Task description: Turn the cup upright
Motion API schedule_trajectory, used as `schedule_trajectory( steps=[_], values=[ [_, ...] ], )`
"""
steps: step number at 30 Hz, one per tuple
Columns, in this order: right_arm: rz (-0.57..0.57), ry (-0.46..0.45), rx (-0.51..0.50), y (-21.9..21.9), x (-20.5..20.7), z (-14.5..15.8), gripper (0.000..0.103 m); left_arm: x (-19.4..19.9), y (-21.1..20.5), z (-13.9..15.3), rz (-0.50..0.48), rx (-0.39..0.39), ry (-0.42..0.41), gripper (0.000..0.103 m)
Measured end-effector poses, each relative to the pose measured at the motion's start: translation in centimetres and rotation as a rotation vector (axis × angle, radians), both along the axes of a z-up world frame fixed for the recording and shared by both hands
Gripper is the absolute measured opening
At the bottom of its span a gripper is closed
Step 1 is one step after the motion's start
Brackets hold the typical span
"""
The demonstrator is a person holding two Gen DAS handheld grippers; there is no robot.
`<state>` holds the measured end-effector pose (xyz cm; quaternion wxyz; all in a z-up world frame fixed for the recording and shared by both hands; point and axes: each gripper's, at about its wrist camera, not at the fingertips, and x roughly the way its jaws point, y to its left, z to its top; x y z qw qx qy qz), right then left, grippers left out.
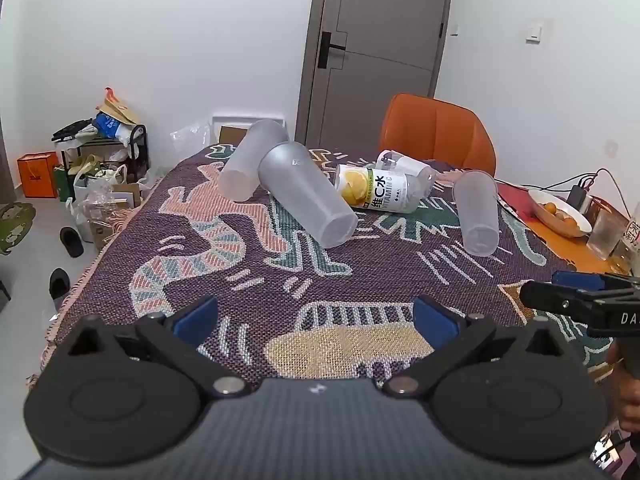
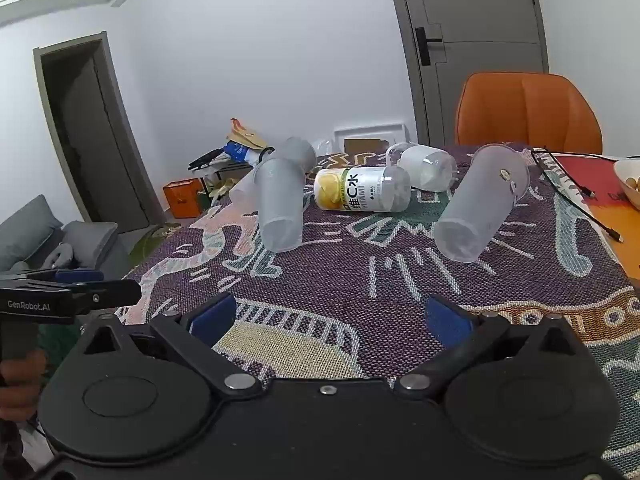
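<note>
The surface under a purple patterned woven cloth [image 2: 400,280] is carrying three frosted translucent plastic cups, all lying on their sides; the nearest frosted cup [image 2: 478,208] is looking light, thin-walled and slippery, likely flexing under a hard squeeze, so gripping across mid-body seems best. Both the right tongs [image 2: 328,316] and left tongs [image 1: 316,316] are hovering wide apart, holding nothing.

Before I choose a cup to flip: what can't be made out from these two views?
- Rear cup: partly hidden by the middle cup in both views.
- White bottle: partly hidden behind the lemon bottle.
- Fruit bowl: cut by right view's edge.
</note>
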<state>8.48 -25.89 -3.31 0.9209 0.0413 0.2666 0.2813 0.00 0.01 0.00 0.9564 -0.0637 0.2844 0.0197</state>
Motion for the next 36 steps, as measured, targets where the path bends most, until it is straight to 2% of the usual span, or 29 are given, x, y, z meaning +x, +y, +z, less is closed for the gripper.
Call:
schedule_trajectory(
  steps=[36],
  values=[
    [0.003, 0.001, -0.028, 0.16, -0.04, -0.1, 0.103, -0.34, -0.08, 0.25, -0.01, -0.003, -0.009, 0.103]
  ],
)
